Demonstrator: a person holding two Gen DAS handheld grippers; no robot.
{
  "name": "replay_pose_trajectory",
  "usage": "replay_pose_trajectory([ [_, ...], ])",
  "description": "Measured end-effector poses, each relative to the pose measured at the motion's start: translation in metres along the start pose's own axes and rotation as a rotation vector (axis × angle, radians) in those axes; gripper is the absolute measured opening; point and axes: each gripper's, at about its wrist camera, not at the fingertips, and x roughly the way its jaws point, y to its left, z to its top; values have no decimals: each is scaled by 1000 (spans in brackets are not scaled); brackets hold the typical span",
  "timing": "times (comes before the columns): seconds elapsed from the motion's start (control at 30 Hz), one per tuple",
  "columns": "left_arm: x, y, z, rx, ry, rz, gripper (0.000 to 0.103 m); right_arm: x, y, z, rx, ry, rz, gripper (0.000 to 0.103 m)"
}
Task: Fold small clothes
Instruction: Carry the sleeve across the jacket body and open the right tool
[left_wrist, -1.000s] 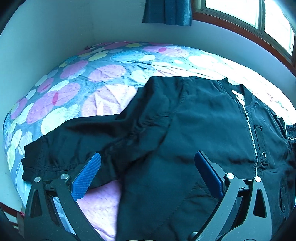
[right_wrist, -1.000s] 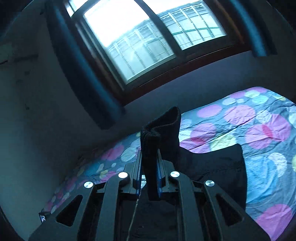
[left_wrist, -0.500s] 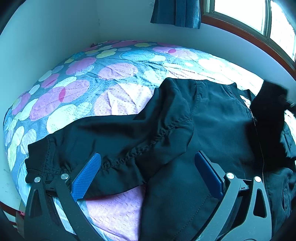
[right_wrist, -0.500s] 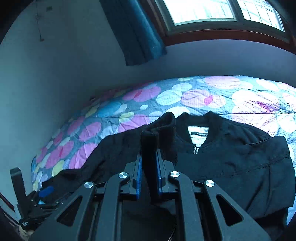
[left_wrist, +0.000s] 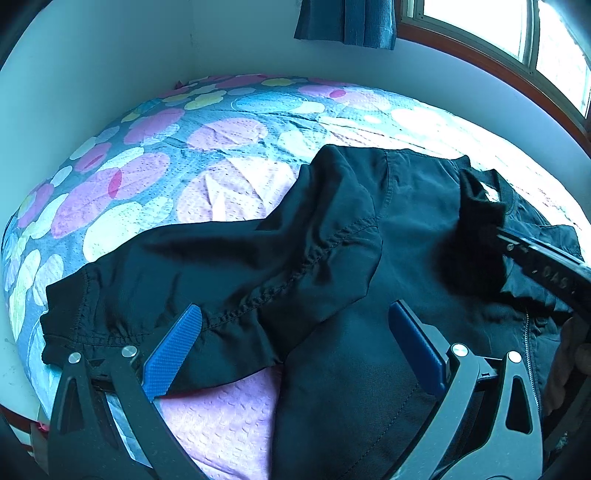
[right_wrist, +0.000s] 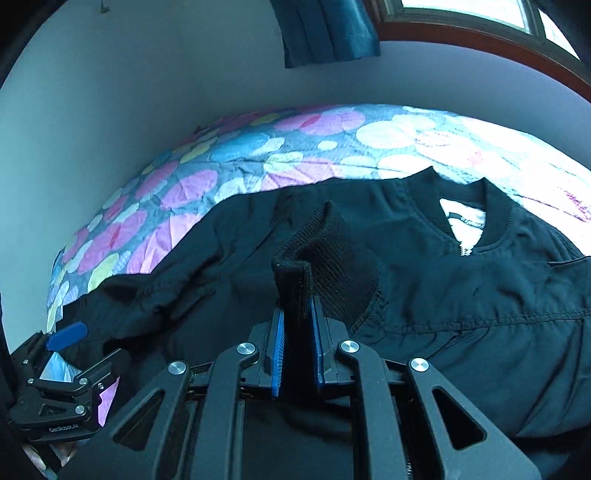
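Cuff (right_wrist: 325, 254) pinched in right claw (right_wrist: 297, 354) hides the jacket (right_wrist: 461, 295) zip.

Through the right wrist camera I see my right gripper (right_wrist: 297, 343) clamped on the ribbed cuff (right_wrist: 317, 258) of the black jacket (right_wrist: 461, 295), the knit standing up between the blue pads (right_wrist: 277, 350). The jacket lies spread on the bedspread (right_wrist: 229, 162), patterned with pink, blue and yellow circles. Its collar (right_wrist: 495, 221) is open, showing a white label and the top of the zip. My left gripper (right_wrist: 64, 354) sits at the lower left edge with jaws apart over the jacket's other sleeve. A blue curtain (right_wrist: 325, 29) hangs beside the wooden window frame (right_wrist: 480, 40).
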Motion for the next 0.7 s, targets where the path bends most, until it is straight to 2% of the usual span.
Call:
replay_pose_trajectory([
  [0.43, 3, -4, -2, 4, 12, -1, 101, 27, 14, -13, -44, 92, 16, 14],
  [0.7, 5, -5, -3, 9, 17, -1, 101, 43, 20, -21, -53, 155, 45, 21],
])
